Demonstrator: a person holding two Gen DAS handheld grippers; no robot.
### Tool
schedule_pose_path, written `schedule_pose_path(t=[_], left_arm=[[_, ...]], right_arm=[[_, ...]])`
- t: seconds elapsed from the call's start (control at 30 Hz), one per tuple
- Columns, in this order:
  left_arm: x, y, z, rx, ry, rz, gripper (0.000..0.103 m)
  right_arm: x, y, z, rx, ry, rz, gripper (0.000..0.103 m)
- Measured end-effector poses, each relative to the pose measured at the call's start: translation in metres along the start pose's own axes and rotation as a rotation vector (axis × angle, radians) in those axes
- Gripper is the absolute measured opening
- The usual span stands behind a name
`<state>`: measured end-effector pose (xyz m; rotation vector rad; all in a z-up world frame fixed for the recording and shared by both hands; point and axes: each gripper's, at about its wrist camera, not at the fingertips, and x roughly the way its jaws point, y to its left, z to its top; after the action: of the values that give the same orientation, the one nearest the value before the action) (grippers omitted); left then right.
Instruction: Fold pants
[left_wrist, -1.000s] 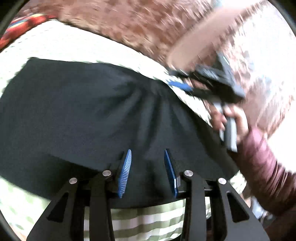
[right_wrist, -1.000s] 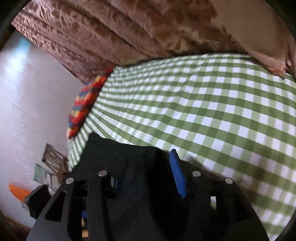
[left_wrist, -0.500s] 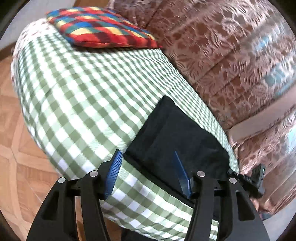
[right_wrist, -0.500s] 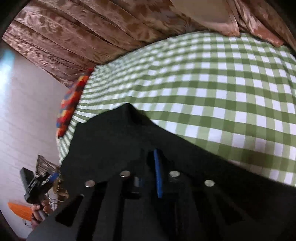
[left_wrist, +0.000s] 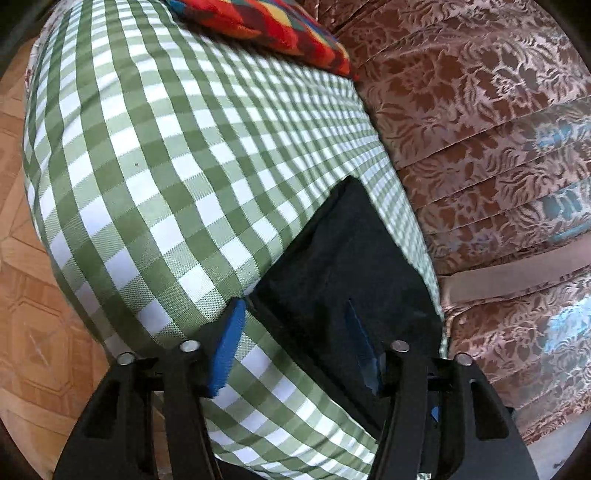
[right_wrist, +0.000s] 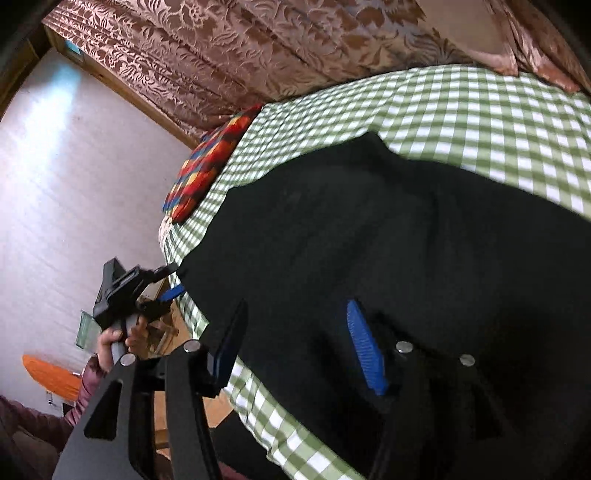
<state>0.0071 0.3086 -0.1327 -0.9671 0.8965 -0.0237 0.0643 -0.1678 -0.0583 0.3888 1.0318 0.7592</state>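
The black pants (right_wrist: 388, 236) lie folded on the green checked bed (left_wrist: 166, 184), filling the centre and right of the right wrist frame and the lower centre of the left. The left tool (left_wrist: 295, 343) has just been narrowing, its blue pads straddling the pants' corner without pressing it. The right tool (right_wrist: 295, 343), lately widening, stands released above the dark cloth.

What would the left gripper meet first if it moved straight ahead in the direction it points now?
Most likely the near corner of the black pants, which lies just ahead of the left gripper on the checkered bed cover. Depth is unclear, so the cover could come first.
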Motion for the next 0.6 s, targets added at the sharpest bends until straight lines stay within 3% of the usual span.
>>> schedule_pose_path(t=[0.1, 0.13, 0.23, 0.37, 0.43, 0.6], left_arm=[[0.003, -0.005, -0.004, 0.037, -0.008, 0.028, 0.014], [-0.001, -0.007, -0.006, 0.044, -0.023, 0.027, 0.013], [-0.017, -0.024, -0.011, 0.128, -0.076, 0.058, 0.012], [0.008, -0.020, -0.010, 0.181, -0.019, 0.193, 0.014], [0.008, -0.026, -0.012, 0.217, -0.038, 0.237, 0.020], [-0.015, -0.061, -0.023, 0.362, -0.170, 0.397, 0.023]], right_arm=[[0.007, -0.001, -0.007, 0.014, 0.020, 0.000, 0.057], [0.011, -0.002, -0.008, 0.015, 0.028, -0.009, 0.057], [0.017, -0.005, -0.013, 0.019, 0.043, -0.033, 0.057], [0.025, -0.008, -0.019, 0.013, 0.050, -0.050, 0.058], [0.025, -0.006, -0.021, -0.004, 0.048, -0.059, 0.061], [0.028, -0.003, -0.026, -0.012, 0.022, -0.023, 0.083]])
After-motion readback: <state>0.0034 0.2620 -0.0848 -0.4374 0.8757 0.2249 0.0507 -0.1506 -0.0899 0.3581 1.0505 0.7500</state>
